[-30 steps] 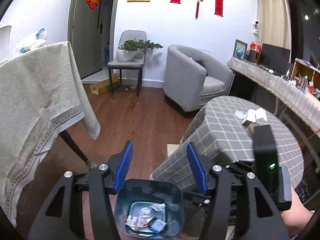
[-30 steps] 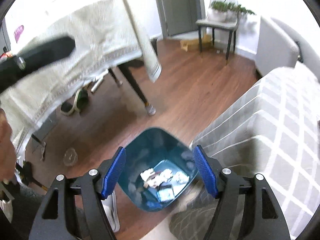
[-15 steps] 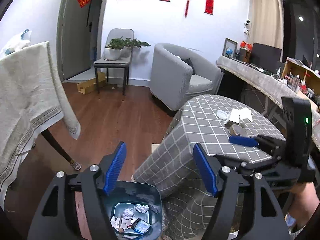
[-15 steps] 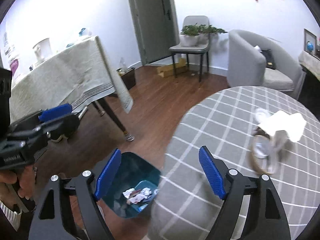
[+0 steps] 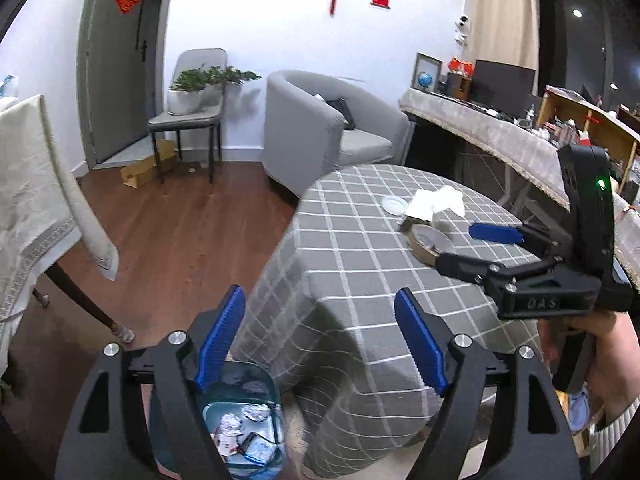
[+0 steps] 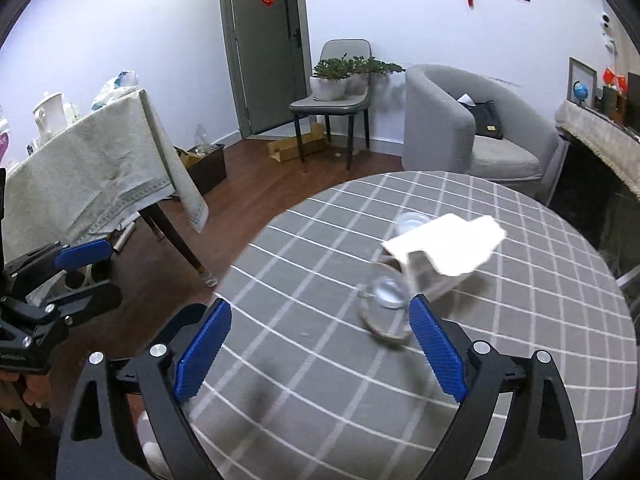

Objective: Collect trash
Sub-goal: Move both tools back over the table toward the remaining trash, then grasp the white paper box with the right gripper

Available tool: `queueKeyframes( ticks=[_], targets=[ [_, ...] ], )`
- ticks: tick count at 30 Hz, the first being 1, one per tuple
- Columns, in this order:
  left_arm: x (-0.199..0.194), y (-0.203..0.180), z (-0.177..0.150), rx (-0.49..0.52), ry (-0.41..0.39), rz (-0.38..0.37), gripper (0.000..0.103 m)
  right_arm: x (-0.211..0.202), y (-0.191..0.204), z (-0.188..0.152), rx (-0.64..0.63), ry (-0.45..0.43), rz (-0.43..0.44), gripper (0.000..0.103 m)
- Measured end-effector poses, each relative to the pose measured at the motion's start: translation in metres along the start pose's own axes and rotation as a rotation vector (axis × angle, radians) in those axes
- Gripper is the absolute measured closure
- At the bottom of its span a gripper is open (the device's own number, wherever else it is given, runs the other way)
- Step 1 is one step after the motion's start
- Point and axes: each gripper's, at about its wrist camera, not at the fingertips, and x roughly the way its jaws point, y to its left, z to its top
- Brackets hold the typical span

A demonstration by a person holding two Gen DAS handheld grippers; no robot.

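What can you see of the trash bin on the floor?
The trash bin is a dark teal, plastic-looking container with rounded corners, upright and open-topped on the wood floor, right beside the draped edge of the checked tablecloth. Inside lie crumpled foil-like balls, small printed wrappers and a blue packet. The left gripper, open, hangs above it and hides part of its rim. Nothing grips it.

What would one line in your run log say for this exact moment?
left gripper: open, empty, above trash bin | right gripper: open, empty, over checkered table | nearest item: tape roll
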Motion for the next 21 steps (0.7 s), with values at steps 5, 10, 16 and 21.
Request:
queueKeyframes(
  ticks=[5,10,16,21],
  targets=[
    [0.020,-0.025,-0.002,0.042,0.034,-0.036,0.021,-0.005,-0.029,0.000,-0.002,-0.009,-0.031,0.009],
    [0.044,-0.041,-0.005,0.068,0.075,-0.067,0.021,-0.004,-0.059,0.004,0.013,-0.008,-0.056,0.007],
    [0.071,-0.052,-0.004,0.090,0.123,-0.102,0.021,0.007,-0.075,0.017,-0.002,0.006,-0.055,0.006],
    [0.089,-0.057,0.004,0.073,0.149,-0.167,0.019,0.019,-0.077,0.030,-0.034,0.028,-0.036,0.006]
  ],
)
